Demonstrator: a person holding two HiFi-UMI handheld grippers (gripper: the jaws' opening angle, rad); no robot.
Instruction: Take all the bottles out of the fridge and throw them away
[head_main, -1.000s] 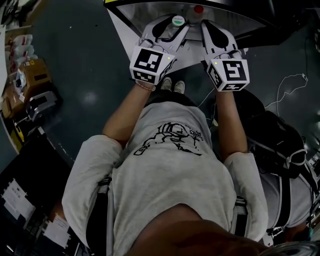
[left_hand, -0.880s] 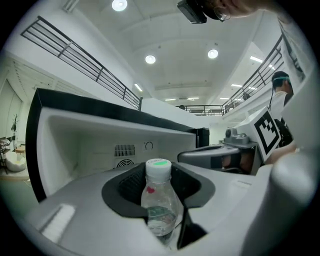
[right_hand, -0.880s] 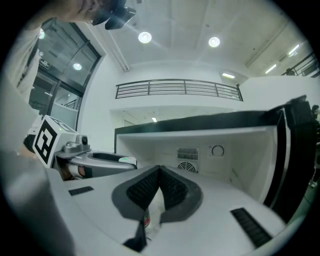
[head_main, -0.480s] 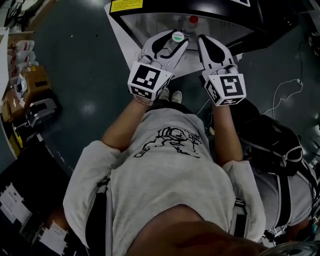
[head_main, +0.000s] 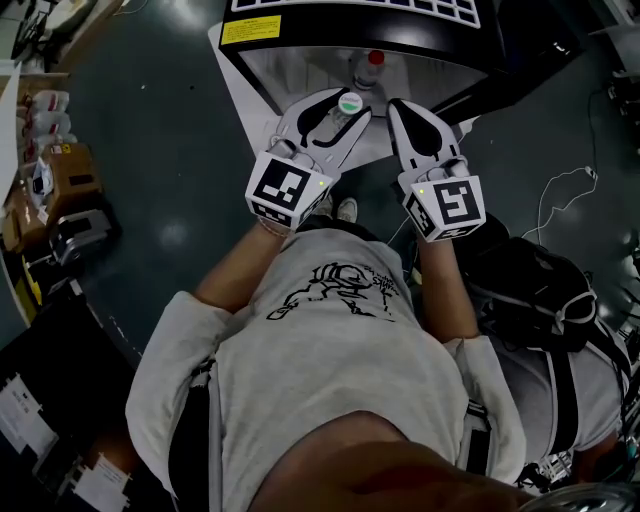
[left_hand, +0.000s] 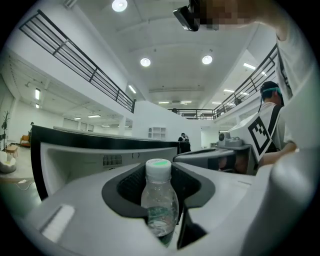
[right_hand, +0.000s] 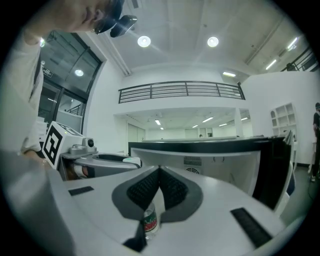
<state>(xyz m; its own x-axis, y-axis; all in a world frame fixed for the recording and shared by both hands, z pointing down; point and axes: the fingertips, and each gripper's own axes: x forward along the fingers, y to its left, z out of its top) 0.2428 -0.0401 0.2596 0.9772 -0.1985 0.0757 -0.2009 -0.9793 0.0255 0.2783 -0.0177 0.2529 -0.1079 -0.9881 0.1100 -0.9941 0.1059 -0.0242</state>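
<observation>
Both grippers I've drawn back from the fridge (head_main: 300, 62), left gripper (head_main: 345, 106) grasping the green-capped bottle (left_hand: 159, 196), right gripper (head_main: 399, 104) clenched empty.

Green-capped bottle (left_hand: 160, 205) base hidden by left gripper (left_hand: 159, 172); fridge (head_main: 290, 60) likely cropped.

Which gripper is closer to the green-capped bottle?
Left. The left gripper grips the green-capped bottle between its jaws; the right gripper, shut and empty, is apart at its right.

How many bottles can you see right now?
2. One green-capped bottle is gripped in the left tool; one red-capped bottle stands inside the fridge. More may be hidden deeper inside.
</observation>
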